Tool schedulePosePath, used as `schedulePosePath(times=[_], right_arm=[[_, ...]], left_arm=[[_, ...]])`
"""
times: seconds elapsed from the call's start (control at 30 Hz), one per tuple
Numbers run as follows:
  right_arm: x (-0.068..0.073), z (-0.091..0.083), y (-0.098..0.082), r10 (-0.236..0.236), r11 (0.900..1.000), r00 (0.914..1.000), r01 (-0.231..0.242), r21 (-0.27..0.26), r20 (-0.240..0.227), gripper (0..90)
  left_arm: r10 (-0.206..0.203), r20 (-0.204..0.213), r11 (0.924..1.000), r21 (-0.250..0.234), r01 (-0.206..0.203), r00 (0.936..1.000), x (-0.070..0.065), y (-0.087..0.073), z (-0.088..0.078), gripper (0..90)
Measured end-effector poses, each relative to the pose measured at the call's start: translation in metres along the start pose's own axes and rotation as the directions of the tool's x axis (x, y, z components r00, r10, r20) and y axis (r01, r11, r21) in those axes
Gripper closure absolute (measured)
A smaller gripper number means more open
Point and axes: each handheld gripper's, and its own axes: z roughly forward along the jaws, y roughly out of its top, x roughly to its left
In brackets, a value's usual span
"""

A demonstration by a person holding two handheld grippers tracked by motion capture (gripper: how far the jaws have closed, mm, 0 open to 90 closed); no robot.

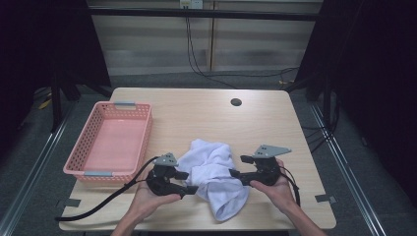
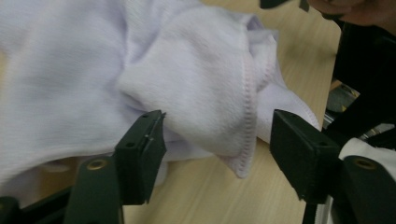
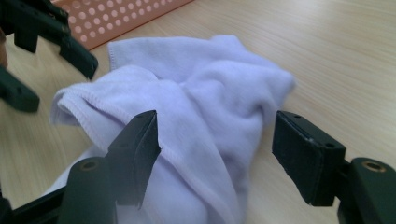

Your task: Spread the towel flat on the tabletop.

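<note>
A crumpled white towel (image 1: 214,174) lies on the wooden table (image 1: 206,113) near its front edge, between the two hand-held grippers. My left gripper (image 1: 189,182) is at the towel's left side. In the left gripper view its jaws (image 2: 217,140) stand apart with a hemmed fold of the towel (image 2: 187,93) between them, and a gap shows by the right pad. My right gripper (image 1: 238,166) is at the towel's right side. Its jaws (image 3: 217,144) are spread around a bunched part of the towel (image 3: 201,93), with the right pad clear of the cloth.
A pink perforated basket (image 1: 98,173) stands empty at the table's left, close to the left hand; its wall (image 3: 121,18) shows in the right gripper view. A cable hole (image 1: 236,102) sits near the far edge. The left gripper's cable (image 1: 98,206) trails off the front left.
</note>
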Motion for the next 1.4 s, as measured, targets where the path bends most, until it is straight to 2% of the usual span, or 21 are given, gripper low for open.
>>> schedulePosePath(times=[0.1, 0.13, 0.17, 0.2, 0.23, 0.37, 0.4, 0.53, 0.57, 0.7, 0.8, 0.83, 0.87, 0.9, 0.93, 1.0, 1.1, 1.17, 1.3, 1.37, 1.4], right_arm=[[0.005, 0.016, 0.007, -0.021, 1.0, 0.9992, 0.021, 0.006, -0.034, 32.8], [0.01, 0.027, 0.007, -0.03, 0.999, 0.997, 0.031, 0.019, -0.071, 33.2], [0.01, 0.027, 0.007, -0.03, 0.999, 0.997, 0.031, 0.019, -0.071, 33.2], [0.011, 0.031, 0.007, -0.041, 0.999, 0.9962, 0.043, 0.029, -0.077, 33.2], [0.015, 0.039, 0.006, -0.057, 0.997, 0.9923, 0.063, 0.047, -0.11, 33.2], [0.019, 0.047, 0.003, -0.069, 0.995, 0.9894, 0.078, 0.068, -0.128, 33.9], [0.02, 0.047, 0.003, -0.071, 0.994, 0.9889, 0.08, 0.069, -0.131, 34.0], [0.023, 0.045, 0.004, -0.079, 0.993, 0.9834, 0.092, 0.07, -0.163, 37.1], [0.025, 0.044, 0.005, -0.089, 0.992, 0.9854, 0.101, 0.071, -0.145, 42.7], [0.022, 0.044, 0.008, -0.081, 0.994, 0.988, 0.089, 0.062, -0.132, 42.7], [0.014, 0.044, 0.011, -0.045, 0.998, 0.9927, 0.05, 0.036, -0.112, 53.6], [0.009, 0.045, 0.012, -0.035, 0.998, 0.9944, 0.039, 0.039, -0.1, 69.1], [0.009, 0.045, 0.012, -0.035, 0.998, 0.9944, 0.039, 0.039, -0.1, 69.1], [0.006, 0.044, 0.013, -0.022, 0.999, 0.9948, 0.025, 0.03, -0.099, 82.7], [0.006, 0.044, 0.013, -0.022, 0.999, 0.9948, 0.025, 0.03, -0.099, 82.7], [0.002, 0.04, 0.015, -0.008, 1.0, 0.9966, 0.01, 0.021, -0.082, 84.3], [-0.005, 0.033, 0.018, 0.016, 1.0, 0.9974, -0.016, -0.003, -0.07, 85.0], [-0.01, 0.029, 0.018, 0.024, 1.0, 0.9975, -0.025, -0.008, -0.067, 84.9], [-0.012, 0.03, 0.017, 0.032, 0.999, 0.9966, -0.032, -0.006, -0.076, 84.7], [-0.01, 0.033, 0.017, 0.032, 0.999, 0.996, -0.032, 0.0, -0.083, 84.8], [-0.01, 0.033, 0.017, 0.032, 0.999, 0.996, -0.032, 0.0, -0.083, 84.8]], left_arm=[[0.041, -0.038, 0.9978, 0.053, -0.039, 0.9984, -0.003, -0.003, 0.012, 40.6], [0.035, -0.034, 0.997, 0.07, -0.033, 0.9988, 0.002, -0.003, 0.015, 59.2], [0.035, -0.034, 0.997, 0.07, -0.033, 0.9988, 0.002, -0.003, 0.015, 63.3], [0.051, -0.044, 0.9965, 0.069, -0.048, 0.9977, 0.004, -0.002, 0.014, 63.3], [0.053, -0.046, 0.9972, 0.056, -0.051, 0.9975, 0.005, 0.0, 0.013, 74.4], [0.043, -0.066, 0.999, -0.011, -0.044, 0.9969, 0.01, 0.01, 0.002, 84.1], [0.022, -0.078, 0.9981, -0.056, -0.026, 0.9968, 0.013, 0.015, -0.005, 84.5], [-0.003, -0.08, 0.993, -0.118, -0.006, 0.9968, 0.017, 0.021, -0.011, 84.5], [0.002, -0.072, 0.9924, -0.123, -0.011, 0.9974, 0.018, 0.026, -0.01, 84.5], [0.009, -0.058, 0.9931, -0.116, -0.016, 0.9983, 0.017, 0.03, -0.002, 84.5], [-0.003, -0.058, 0.994, -0.109, -0.004, 0.9983, 0.018, 0.028, 0.005, 82.4], [-0.007, -0.063, 0.9956, -0.094, 0.001, 0.998, 0.019, 0.027, 0.006, 78.2], [-0.015, -0.068, 0.9956, -0.094, 0.008, 0.9976, 0.019, 0.026, 0.007, 78.2], [-0.014, -0.07, 0.9963, -0.086, 0.008, 0.9975, 0.017, 0.026, 0.006, 71.5], [-0.011, -0.068, 0.9965, -0.084, 0.005, 0.9976, 0.016, 0.026, 0.005, 71.5], [-0.015, -0.065, 0.9964, -0.084, 0.01, 0.9978, 0.01, 0.025, 0.0, 58.9], [0.009, -0.098, 0.9972, -0.073, -0.016, 0.9952, -0.004, 0.018, -0.013, 56.2], [-0.013, -0.1, 0.9964, -0.084, 0.004, 0.9949, -0.013, 0.007, -0.022, 52.9], [-0.031, -0.108, 0.9948, -0.099, 0.02, 0.9937, -0.02, -0.005, -0.024, 54.5], [-0.044, -0.057, 0.994, -0.103, 0.038, 0.9974, -0.023, -0.006, -0.013, 55.6], [-0.044, -0.057, 0.994, -0.103, 0.038, 0.9974, -0.023, -0.006, -0.013, 58.9]])
